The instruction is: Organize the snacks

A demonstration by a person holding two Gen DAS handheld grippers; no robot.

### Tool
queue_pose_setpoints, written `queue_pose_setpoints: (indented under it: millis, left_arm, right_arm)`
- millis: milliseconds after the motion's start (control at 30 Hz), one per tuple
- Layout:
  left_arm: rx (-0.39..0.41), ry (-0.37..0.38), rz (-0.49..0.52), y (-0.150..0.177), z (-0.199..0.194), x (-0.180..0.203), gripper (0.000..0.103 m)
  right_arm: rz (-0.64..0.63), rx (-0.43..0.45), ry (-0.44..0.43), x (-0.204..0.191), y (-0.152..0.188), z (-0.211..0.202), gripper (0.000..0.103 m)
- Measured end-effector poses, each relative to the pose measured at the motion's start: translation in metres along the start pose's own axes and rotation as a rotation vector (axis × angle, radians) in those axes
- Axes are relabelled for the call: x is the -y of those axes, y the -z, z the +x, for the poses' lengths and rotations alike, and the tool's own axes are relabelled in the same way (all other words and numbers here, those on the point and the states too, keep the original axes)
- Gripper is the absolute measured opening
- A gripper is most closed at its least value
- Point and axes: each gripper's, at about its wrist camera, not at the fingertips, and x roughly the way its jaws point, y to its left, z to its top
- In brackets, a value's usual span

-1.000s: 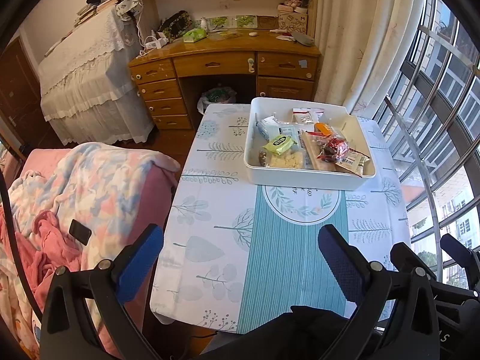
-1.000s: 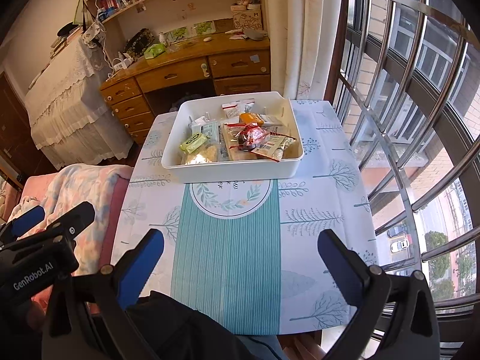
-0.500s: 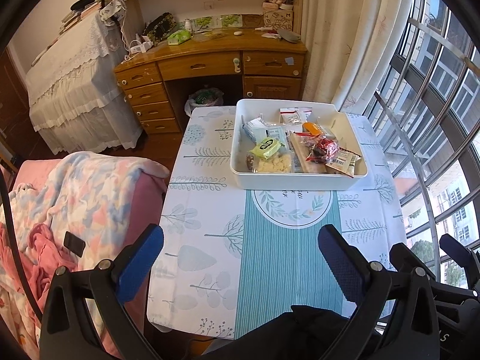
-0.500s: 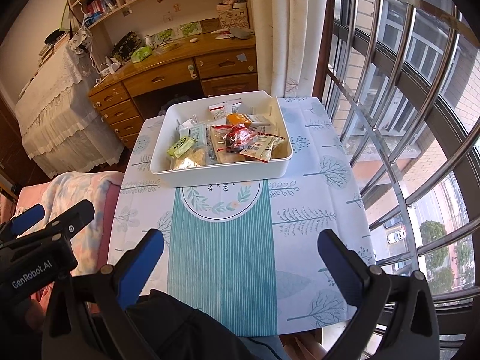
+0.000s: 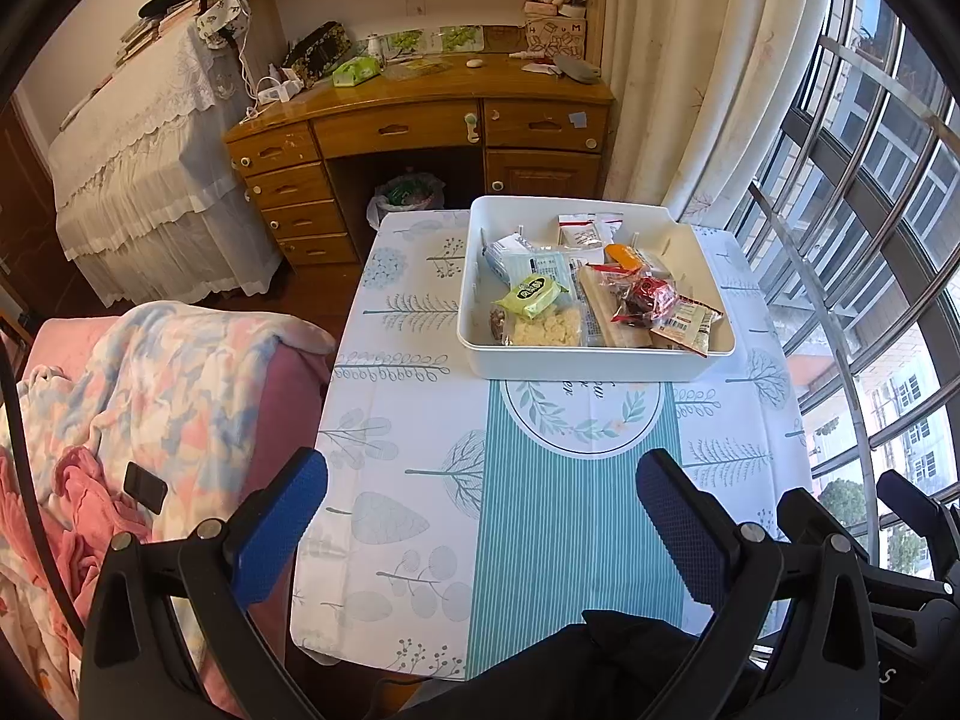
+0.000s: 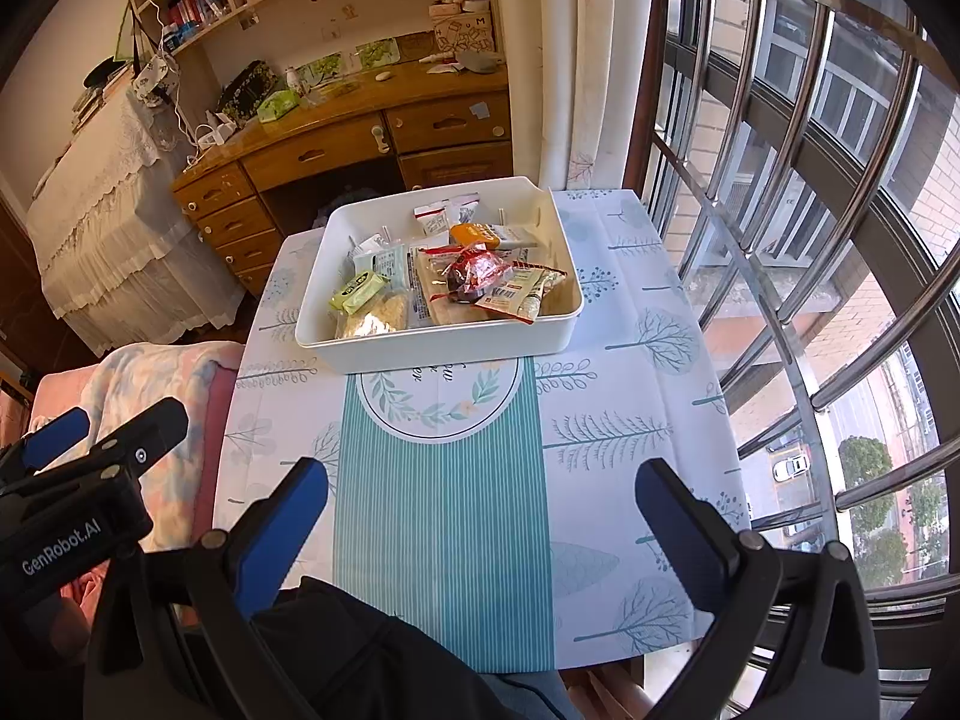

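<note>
My left gripper (image 5: 480,516) hangs spread wide and empty over the near end of the tablecloth (image 5: 414,516); my right gripper (image 6: 480,516) likewise. The white bin (image 6: 444,354) of snack packets (image 6: 480,276) sits straight ahead at the far end, well apart, long side facing me, roughly equally near to both.

Your bin's near wall (image 5: 591,363) hides the lowest snack packets (image 5: 549,327); their printed labels are too small to read.

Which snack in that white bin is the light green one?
The light green packet, lying atop the left-side pile in the white bin; the others are white, orange, red or clear.
</note>
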Motion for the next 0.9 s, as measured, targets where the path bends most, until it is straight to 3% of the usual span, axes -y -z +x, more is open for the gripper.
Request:
queue_pose_setpoints:
  millis: [900]
  left_arm:
    - [-0.003, -0.001, 0.000, 0.0007, 0.0022, 0.0004, 0.102]
  right_arm:
    - [0.000, -0.005, -0.002, 0.0017, -0.0004, 0.0003, 0.103]
